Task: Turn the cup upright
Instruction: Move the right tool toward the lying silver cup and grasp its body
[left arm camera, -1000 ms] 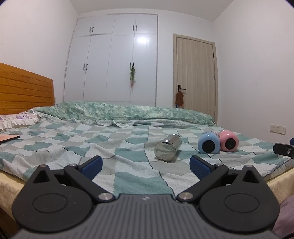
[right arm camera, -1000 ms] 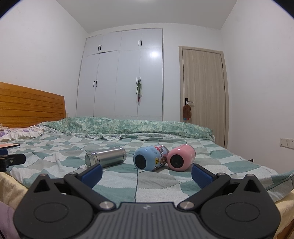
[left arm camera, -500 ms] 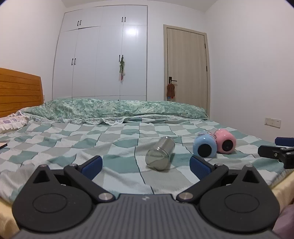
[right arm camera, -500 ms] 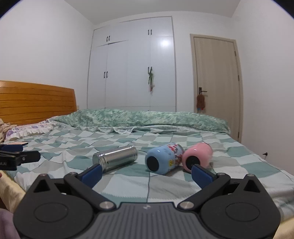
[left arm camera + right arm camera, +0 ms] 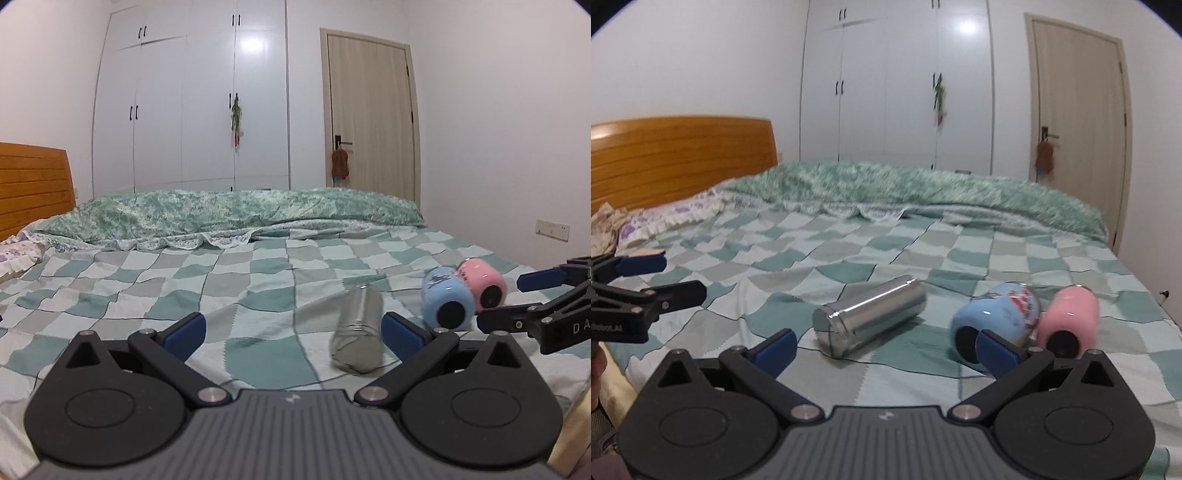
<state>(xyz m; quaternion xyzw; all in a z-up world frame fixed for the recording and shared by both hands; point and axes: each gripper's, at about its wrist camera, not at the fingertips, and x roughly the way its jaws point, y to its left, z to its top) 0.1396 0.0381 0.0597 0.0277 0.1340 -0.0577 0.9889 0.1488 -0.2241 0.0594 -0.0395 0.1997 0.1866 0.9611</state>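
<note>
3 cups on their sides on the checked bedspread (image 5: pixel 871 254) | steel cup (image 5: pixel 870 319) left, blue cup (image 5: pixel 997 317) touching pink cup (image 5: pixel 1069 315) | left gripper (image 5: pixel 291 332) spread wide, holding nothing | right gripper (image 5: pixel 886 345) likewise

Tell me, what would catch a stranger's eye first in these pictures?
Three cups lying on their sides on the checked green bedspread: a steel cup in the middle, with a blue cartoon cup and a pink cup pressed together to its right. In front, the right gripper and left gripper both hold their blue-tipped jaws wide open, gripping nothing.
</note>
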